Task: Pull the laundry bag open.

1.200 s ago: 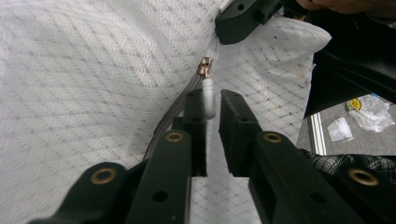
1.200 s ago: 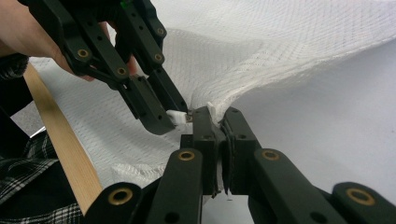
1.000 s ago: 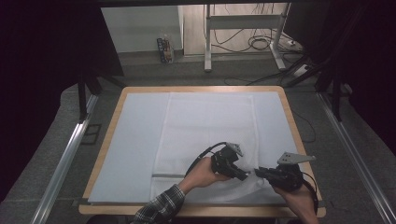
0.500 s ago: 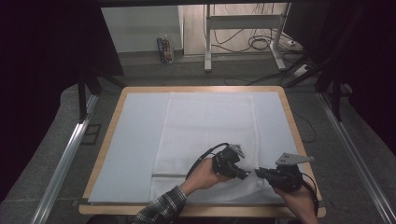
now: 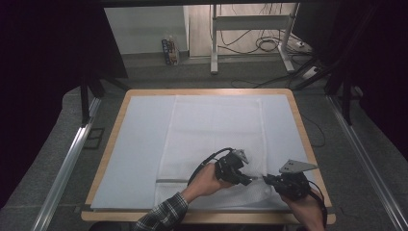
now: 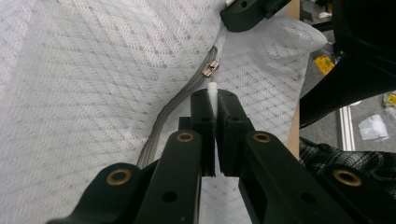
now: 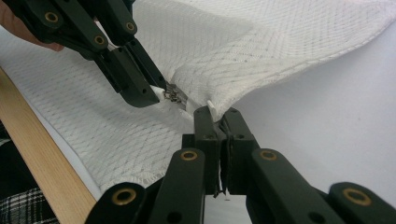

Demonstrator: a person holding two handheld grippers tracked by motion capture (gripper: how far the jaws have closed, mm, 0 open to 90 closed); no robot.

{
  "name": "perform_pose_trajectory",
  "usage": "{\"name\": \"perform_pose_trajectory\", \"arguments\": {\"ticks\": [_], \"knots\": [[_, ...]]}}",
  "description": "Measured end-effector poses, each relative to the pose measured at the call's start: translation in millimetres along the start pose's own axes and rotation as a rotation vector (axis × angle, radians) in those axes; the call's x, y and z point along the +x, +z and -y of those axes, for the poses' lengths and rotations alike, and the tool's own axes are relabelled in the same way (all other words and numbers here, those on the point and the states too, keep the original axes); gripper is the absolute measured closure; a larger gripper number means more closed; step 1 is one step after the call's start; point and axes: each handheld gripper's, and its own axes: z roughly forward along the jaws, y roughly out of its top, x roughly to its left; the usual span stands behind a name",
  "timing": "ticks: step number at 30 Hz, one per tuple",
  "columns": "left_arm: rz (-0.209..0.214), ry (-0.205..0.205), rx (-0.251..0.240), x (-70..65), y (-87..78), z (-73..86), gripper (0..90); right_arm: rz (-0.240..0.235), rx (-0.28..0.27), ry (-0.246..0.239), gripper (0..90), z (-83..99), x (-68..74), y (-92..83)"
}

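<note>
I am sitting at a wooden-edged table (image 5: 120, 139) covered by a pale blue sheet, with a white mesh laundry bag (image 5: 214, 130) lying flat across its middle. Both my hands are working near the bag's lower right corner, at about five o'clock on the table. My left gripper (image 5: 250, 182) is coming in from nine o'clock, its black jaws clenched on a thin fold of the mesh right beside the grey zipper (image 6: 175, 116). In the left gripper view, a small white tab is sticking out between the pinched tips, and the metal zipper slider (image 6: 210, 69) is lying just past them toward twelve o'clock. My right gripper (image 5: 264, 178) is pointing back from three o'clock, tip nearly meeting tip with the left one. Its jaws are also squeezed together, grasping the mesh edge of the bag, which is lifting into a small peak there. My plaid sleeve (image 5: 163, 214) is showing at six o'clock.
</note>
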Motion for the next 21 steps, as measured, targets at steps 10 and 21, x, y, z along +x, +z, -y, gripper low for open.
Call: {"name": "perform_pose_trajectory", "arguments": {"ticks": [10, 21], "knots": [[-0.039, -0.007, 0.017, -1.0, -3.5, 6.8, 88.0, 0.037, 0.006, 0.036, 85.9, 2.8, -3.7, -2.2], [-0.04, -0.006, 0.015, 1.3, -10.9, 16.1, 87.9, 0.044, 0.011, 0.034, 85.9, 4.6, -5.2, -2.5]]}}
